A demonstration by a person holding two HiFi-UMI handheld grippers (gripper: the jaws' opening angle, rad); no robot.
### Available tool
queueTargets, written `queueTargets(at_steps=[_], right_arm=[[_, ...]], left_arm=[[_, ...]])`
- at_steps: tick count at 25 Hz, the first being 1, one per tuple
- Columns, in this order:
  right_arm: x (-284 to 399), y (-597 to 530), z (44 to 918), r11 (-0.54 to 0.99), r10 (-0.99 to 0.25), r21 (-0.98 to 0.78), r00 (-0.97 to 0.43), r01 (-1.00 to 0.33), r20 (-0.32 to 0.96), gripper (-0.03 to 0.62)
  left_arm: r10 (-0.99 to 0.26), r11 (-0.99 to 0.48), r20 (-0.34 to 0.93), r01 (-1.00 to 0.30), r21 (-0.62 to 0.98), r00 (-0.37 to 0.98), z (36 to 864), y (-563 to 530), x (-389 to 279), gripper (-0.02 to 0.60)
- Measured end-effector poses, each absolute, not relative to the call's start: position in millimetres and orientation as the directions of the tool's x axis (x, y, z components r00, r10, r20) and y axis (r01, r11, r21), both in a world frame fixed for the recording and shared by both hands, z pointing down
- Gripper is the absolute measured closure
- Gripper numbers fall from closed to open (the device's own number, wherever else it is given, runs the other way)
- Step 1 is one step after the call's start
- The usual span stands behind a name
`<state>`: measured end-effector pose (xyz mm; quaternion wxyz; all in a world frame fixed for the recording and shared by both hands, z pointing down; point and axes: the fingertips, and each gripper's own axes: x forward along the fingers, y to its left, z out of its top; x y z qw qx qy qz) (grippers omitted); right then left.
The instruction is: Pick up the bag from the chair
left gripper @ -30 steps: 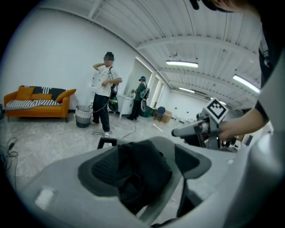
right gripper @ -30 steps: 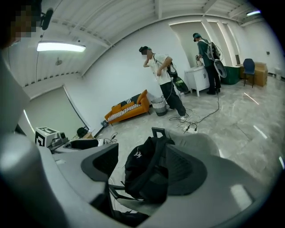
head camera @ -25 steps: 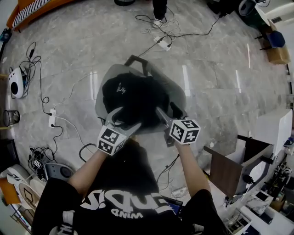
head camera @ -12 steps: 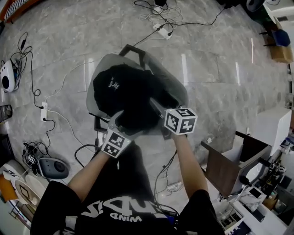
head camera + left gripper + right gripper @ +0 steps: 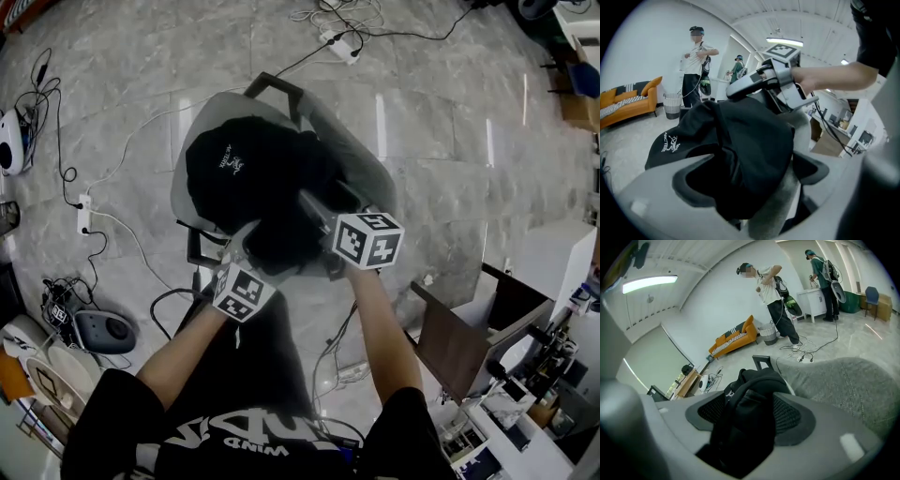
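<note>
A black bag [image 5: 246, 173] with a small white logo lies bunched on the grey fabric chair [image 5: 367, 161]. My left gripper [image 5: 249, 240] sits at the bag's near edge. In the left gripper view black fabric of the bag [image 5: 740, 136] fills the gap of the left gripper [image 5: 749, 174], which is shut on it. My right gripper [image 5: 315, 208] comes in from the right over the bag's near right side. In the right gripper view a fold of the bag [image 5: 751, 399] is clamped in the right gripper [image 5: 749, 423]. The chair [image 5: 843, 380] shows behind it.
Cables and a power strip [image 5: 339, 42] lie on the marble floor beyond the chair, and another strip [image 5: 82, 202] lies at the left. A brown cabinet [image 5: 459, 349] stands at the right. An orange sofa [image 5: 733, 338], a bin [image 5: 671, 104] and people [image 5: 768, 296] are farther off.
Both grippers have pushed a little farther onto the bag's near side, the right one deepest. The bag looks more gathered between them.
</note>
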<state>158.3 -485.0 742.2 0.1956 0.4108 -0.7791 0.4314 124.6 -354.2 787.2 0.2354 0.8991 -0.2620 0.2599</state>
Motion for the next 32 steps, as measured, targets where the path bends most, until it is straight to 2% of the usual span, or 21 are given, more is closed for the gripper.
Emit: queueTargets(at_steps=[3,7,11,12,14,19,21,24,32], right_arm=[[158,-489,743,0.278,-0.476,-0.529,-0.593,-0.802,0.649,0.276],[155,-490,745,0.282,-0.471,-0.531,-0.597,-0.799,0.649,0.278],[153,-489,750,0.289,-0.465,-0.521,-0.593,-0.803,0.657,0.296],[154,-489,750,0.289,-0.467,-0.517,-0.590,-0.806,0.659,0.307],[155,-491,749,0.289,-0.474,-0.511,-0.585,-0.809,0.658,0.332],[154,-489,743,0.309,-0.478,-0.502,-0.589,-0.808,0.652,0.427],[156,-486,740,0.317,-0.480,-0.502,-0.592,-0.805,0.647,0.468],[158,-484,729,0.343,-0.478,-0.502,-0.608,-0.794,0.634,0.520],[150,-479,672,0.370,-0.532,-0.554,-0.659,-0.745,0.531,0.540]], left_arm=[[-0.347,-0.772,0.578,-0.574,0.271,0.739,782,-351,129,0.067],[-0.345,-0.774,0.583,-0.574,0.267,0.736,789,-350,132,0.104],[-0.350,-0.740,0.616,-0.611,0.281,0.706,807,-356,128,0.183],[-0.355,-0.730,0.613,-0.619,0.290,0.706,806,-358,127,0.212],[-0.373,-0.711,0.605,-0.635,0.301,0.704,803,-362,122,0.335],[-0.376,-0.694,0.596,-0.642,0.326,0.710,793,-370,113,0.494],[-0.368,-0.691,0.585,-0.633,0.348,0.723,784,-372,113,0.535],[-0.355,-0.672,0.563,-0.622,0.401,0.746,766,-375,111,0.548],[-0.415,-0.627,0.535,-0.658,0.418,0.736,693,-398,81,0.554]])
